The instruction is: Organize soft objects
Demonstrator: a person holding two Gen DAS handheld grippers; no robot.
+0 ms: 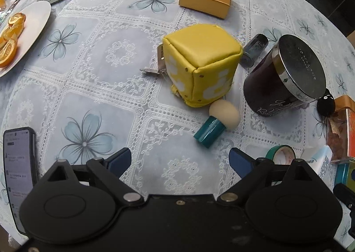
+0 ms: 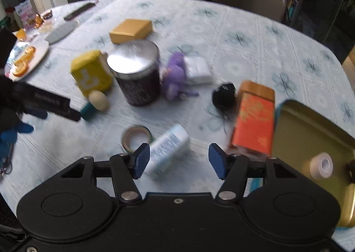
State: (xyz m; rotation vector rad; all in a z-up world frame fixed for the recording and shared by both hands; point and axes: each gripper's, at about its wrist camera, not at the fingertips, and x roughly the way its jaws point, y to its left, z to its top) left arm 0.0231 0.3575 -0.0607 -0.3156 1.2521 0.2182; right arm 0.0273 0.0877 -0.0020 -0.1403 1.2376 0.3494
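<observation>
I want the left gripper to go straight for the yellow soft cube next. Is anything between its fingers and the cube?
Partly. The left gripper is open and empty, and the makeup sponge on its teal stand lies on the tablecloth just before the yellow soft cube, slightly right of the straight line. Left of it the way looks bare.

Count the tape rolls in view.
2. A green-edged tape roll lies on the table beside the white tube; a white tape roll sits inside the gold tin. Others may be hidden.
</observation>
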